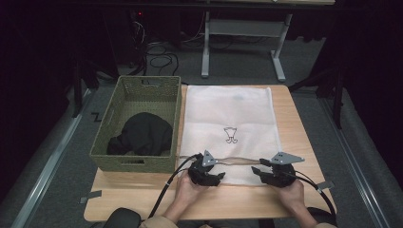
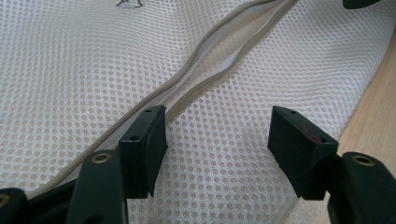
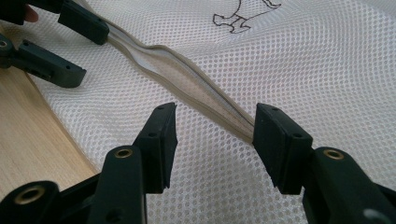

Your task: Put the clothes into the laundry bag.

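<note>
Leftmost, woven basket [image 1: 138, 126] holding dark cloth [image 1: 142, 134]. Beside it, white mesh bag [image 1: 228, 118] flat on the worktop [image 1: 304, 142], zipper opening [image 2: 219, 60] along its near end, partly gaping. Left gripper [image 1: 219, 170] jaws apart at the zipper's left end; right gripper [image 1: 256, 170] jaws apart, straddling the right end.

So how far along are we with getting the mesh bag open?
Done: the mesh laundry bag lies flat with its zipper opening gaping. In hand: the left hand-held gripper and right hand-held gripper, both open, straddle that opening's edge. Left: the black garment sits in the basket.
</note>
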The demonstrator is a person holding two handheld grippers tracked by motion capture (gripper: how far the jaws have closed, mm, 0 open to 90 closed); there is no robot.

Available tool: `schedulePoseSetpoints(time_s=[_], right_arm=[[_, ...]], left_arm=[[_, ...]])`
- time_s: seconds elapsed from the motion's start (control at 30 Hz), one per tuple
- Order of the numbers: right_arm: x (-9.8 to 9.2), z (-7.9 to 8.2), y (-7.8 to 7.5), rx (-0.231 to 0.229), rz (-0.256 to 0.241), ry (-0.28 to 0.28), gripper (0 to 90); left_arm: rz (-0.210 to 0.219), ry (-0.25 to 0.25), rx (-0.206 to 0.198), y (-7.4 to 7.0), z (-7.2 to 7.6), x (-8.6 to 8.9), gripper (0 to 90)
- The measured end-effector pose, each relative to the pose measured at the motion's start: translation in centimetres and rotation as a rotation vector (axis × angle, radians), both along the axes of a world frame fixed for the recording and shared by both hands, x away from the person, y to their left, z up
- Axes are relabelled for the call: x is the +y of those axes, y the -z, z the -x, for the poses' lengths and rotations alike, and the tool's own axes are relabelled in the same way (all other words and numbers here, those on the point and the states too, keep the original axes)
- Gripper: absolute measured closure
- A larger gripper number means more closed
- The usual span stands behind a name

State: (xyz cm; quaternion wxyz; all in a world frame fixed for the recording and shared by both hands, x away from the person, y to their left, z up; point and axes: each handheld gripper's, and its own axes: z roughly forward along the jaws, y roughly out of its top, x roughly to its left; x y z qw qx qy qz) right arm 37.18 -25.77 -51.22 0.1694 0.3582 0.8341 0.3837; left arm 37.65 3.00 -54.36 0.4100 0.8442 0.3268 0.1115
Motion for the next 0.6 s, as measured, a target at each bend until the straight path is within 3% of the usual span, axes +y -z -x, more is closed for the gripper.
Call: schedulePoseSetpoints(time_s=[0.27, 0.6], right_arm=[[0.2, 0.1, -0.4, -0.020, 0.011, -0.030, 48.9], [0.4, -0.2, -2.6, -0.033, -0.061, -0.068, 47.1]], left_arm=[[-0.024, -0.001, -0.024, 0.1, 0.3, -0.2, 37.7], [-0.037, -0.003, -0.032, 0.1, 0.4, -0.4, 37.6]])
